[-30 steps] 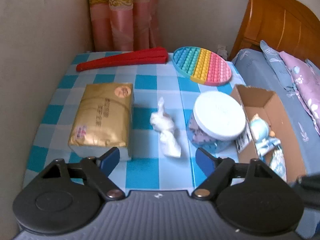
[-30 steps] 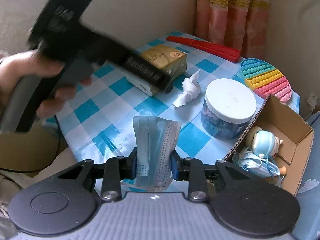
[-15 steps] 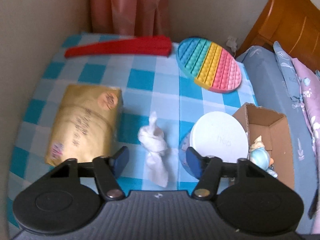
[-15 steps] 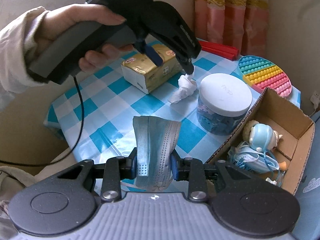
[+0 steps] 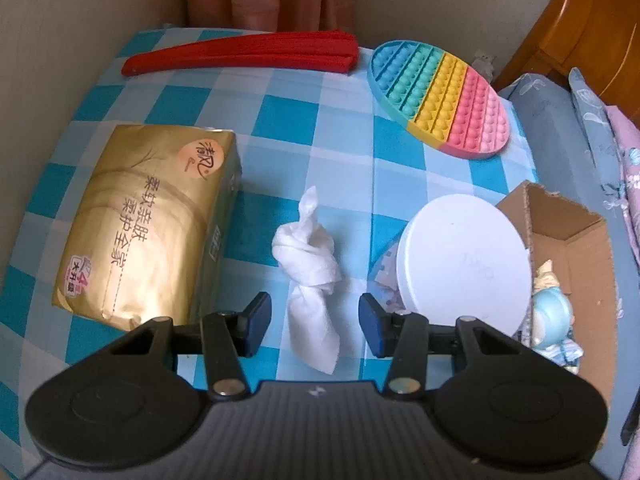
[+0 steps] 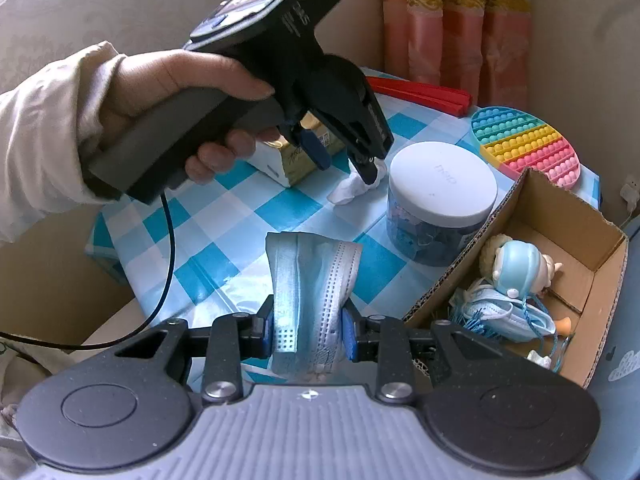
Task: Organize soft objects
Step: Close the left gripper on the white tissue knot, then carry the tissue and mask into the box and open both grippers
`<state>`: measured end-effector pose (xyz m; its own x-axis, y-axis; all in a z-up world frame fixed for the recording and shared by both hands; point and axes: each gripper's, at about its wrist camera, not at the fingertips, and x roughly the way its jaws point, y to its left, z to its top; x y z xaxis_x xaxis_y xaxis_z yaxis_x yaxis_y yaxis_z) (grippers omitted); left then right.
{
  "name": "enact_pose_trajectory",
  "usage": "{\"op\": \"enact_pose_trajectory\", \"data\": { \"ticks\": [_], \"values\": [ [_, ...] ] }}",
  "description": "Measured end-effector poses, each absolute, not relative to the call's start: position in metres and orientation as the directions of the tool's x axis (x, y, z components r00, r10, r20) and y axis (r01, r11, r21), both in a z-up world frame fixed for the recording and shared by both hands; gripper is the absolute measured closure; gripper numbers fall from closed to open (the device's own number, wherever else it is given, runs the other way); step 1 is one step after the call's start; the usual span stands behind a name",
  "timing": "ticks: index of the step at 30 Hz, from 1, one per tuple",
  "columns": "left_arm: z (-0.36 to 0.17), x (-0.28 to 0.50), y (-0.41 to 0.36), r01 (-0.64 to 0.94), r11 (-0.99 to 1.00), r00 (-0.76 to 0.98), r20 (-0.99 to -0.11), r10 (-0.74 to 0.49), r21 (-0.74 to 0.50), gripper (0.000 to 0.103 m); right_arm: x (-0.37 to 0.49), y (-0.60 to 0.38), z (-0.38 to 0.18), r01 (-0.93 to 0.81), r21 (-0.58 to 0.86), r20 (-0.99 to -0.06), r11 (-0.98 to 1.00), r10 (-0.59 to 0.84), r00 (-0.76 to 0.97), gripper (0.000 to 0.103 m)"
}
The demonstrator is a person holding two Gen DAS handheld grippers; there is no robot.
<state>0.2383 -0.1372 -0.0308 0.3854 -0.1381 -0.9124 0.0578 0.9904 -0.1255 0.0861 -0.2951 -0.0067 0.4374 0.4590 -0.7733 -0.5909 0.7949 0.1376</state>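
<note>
Two grips: my left gripper (image 5: 314, 322) is closing around the twisted tissue (image 5: 310, 276) (pads not yet touching), my right gripper (image 6: 307, 330) clamps a folded face mask (image 6: 310, 292).

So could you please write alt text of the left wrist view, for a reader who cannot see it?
The left gripper, jaws closing but not yet touching, straddles a twisted white tissue on a blue-checked tablecloth. A gold tissue pack lies left of it; a white-lidded jar and a cardboard box stand right.
</note>
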Motion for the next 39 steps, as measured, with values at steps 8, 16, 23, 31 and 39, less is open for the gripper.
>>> {"op": "enact_pose_trajectory", "data": {
  "ticks": [8, 16, 23, 31, 39],
  "values": [
    [-0.045, 0.238, -0.152, 0.08, 0.996, 0.39, -0.918, -0.075, -0.048, 0.066, 0.085, -0.295, -0.006, -0.591, 0.143, -0.77, 0.794, 0.464, 0.438, 0.067],
    [-0.05, 0.24, -0.159, 0.094, 0.996, 0.42, -0.907, -0.032, 0.008, 0.08, 0.085, -0.296, -0.008, -0.587, 0.145, -0.775, 0.797, 0.46, 0.433, 0.067],
    [-0.049, 0.234, -0.159, 0.112, 0.994, 0.431, -0.901, -0.041, 0.008, 0.093, 0.085, -0.297, -0.005, -0.579, 0.147, -0.772, 0.802, 0.459, 0.44, 0.067],
    [-0.044, 0.224, -0.156, 0.152, 0.988, 0.438, -0.896, -0.065, 0.002, 0.094, 0.084, -0.297, -0.004, -0.567, 0.143, -0.776, 0.811, 0.447, 0.445, 0.067],
    [-0.034, 0.203, -0.147, 0.205, 0.979, 0.428, -0.9, -0.082, 0.008, 0.094, 0.084, -0.303, -0.003, -0.548, 0.14, -0.778, 0.825, 0.434, 0.455, 0.067]
  ]
}}
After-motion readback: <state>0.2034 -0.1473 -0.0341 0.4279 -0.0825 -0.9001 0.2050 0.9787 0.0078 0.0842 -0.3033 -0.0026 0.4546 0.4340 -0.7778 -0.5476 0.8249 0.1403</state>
